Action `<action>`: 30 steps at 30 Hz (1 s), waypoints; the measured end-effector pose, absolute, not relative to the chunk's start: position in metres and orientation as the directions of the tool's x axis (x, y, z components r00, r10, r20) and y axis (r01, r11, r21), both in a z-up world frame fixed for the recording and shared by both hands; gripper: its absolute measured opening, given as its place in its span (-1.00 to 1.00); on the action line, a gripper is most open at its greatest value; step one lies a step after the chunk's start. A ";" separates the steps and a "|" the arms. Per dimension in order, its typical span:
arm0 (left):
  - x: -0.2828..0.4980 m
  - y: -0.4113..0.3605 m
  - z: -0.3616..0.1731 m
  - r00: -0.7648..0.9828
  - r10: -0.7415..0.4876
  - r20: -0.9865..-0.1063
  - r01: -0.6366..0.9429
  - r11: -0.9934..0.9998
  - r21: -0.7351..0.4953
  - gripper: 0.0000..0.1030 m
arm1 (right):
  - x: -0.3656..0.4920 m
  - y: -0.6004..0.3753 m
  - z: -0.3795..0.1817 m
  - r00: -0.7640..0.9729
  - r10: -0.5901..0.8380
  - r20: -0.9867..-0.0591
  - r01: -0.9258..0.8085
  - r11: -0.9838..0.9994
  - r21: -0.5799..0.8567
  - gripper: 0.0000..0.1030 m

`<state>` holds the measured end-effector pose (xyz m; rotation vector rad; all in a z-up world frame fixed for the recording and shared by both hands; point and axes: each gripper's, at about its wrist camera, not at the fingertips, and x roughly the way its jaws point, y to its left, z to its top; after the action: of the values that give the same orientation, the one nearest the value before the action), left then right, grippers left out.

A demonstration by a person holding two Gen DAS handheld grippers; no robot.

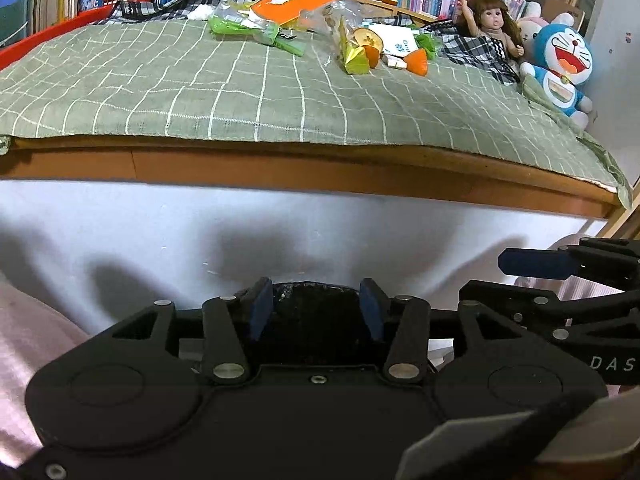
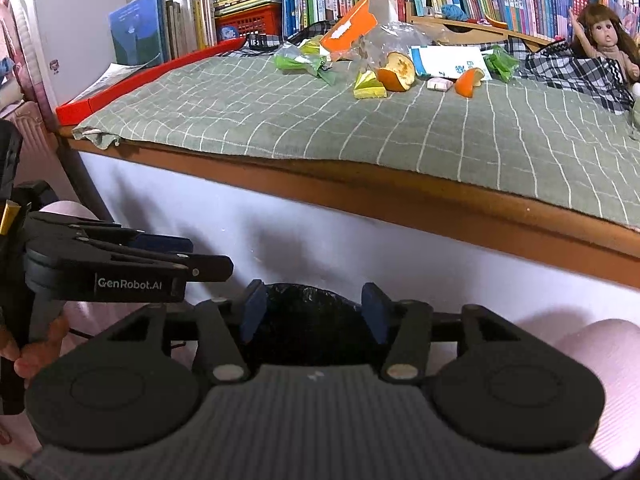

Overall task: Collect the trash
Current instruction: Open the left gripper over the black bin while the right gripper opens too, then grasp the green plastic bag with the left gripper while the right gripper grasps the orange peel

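At frame bottom, left gripper (image 1: 316, 312) and right gripper (image 2: 314, 310) both released, empty, over black bin bag (image 2: 308, 316). Drop step apparently done; next likely reach to orange peel (image 2: 396, 72), upper centre.

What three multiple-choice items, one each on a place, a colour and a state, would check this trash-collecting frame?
1. Where does the black trash bag sit?
A. On the bed
B. Below the bed's edge, just ahead of both grippers
C. On the bookshelf

2. What colour is the checked bedspread?
A. Green
B. Red
C. Blue

3. How do the jaws of the left gripper and right gripper stand?
A. Both clamp orange peel
B. One grips the doll
C. Both apart, holding nothing

Key: 1 B, the bag shows between each gripper's fingers, under the wooden bed rail; 2 A, green cloth with white lines; 3 C, each pair of pads has a clear gap.
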<state>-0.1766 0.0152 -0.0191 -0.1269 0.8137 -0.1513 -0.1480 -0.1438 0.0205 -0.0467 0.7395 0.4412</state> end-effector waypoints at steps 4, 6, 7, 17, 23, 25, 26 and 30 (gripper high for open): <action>-0.172 0.015 -0.011 0.685 -0.176 -0.707 0.090 0.983 -0.158 -0.10 | -0.143 -0.146 0.029 0.666 0.373 -0.646 -0.400 0.910 0.112 0.35; -0.170 0.015 -0.003 0.694 -0.177 -0.698 0.097 0.984 -0.153 -0.09 | -0.141 -0.149 0.039 0.680 0.378 -0.628 -0.402 0.909 0.112 0.35; -0.170 0.015 0.002 0.699 -0.179 -0.692 0.100 0.983 -0.152 -0.08 | -0.141 -0.150 0.044 0.690 0.382 -0.615 -0.403 0.908 0.112 0.36; -0.166 0.018 0.055 0.770 -0.180 -0.612 0.152 0.984 -0.097 0.06 | -0.119 -0.169 0.083 0.780 0.357 -0.514 -0.362 0.927 0.095 0.51; -0.142 0.018 0.067 0.783 -0.179 -0.596 0.155 0.984 -0.092 0.08 | -0.098 -0.172 0.087 0.798 0.347 -0.494 -0.348 0.933 0.092 0.67; -0.131 0.018 0.071 0.790 -0.173 -0.589 0.151 0.985 -0.087 0.14 | -0.090 -0.174 0.088 0.804 0.342 -0.487 -0.343 0.935 0.090 0.72; -0.125 0.019 0.072 0.794 -0.169 -0.584 0.148 0.985 -0.083 0.21 | -0.086 -0.174 0.089 0.807 0.337 -0.486 -0.339 0.937 0.087 0.72; -0.102 0.020 0.077 0.807 -0.166 -0.567 0.146 0.986 -0.081 0.33 | -0.069 -0.177 0.090 0.813 0.324 -0.484 -0.326 0.942 0.083 0.78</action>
<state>-0.1023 0.0199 0.0770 -0.0337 0.6091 -0.1671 -0.0692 -0.1770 0.0903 -0.0040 0.5156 0.3468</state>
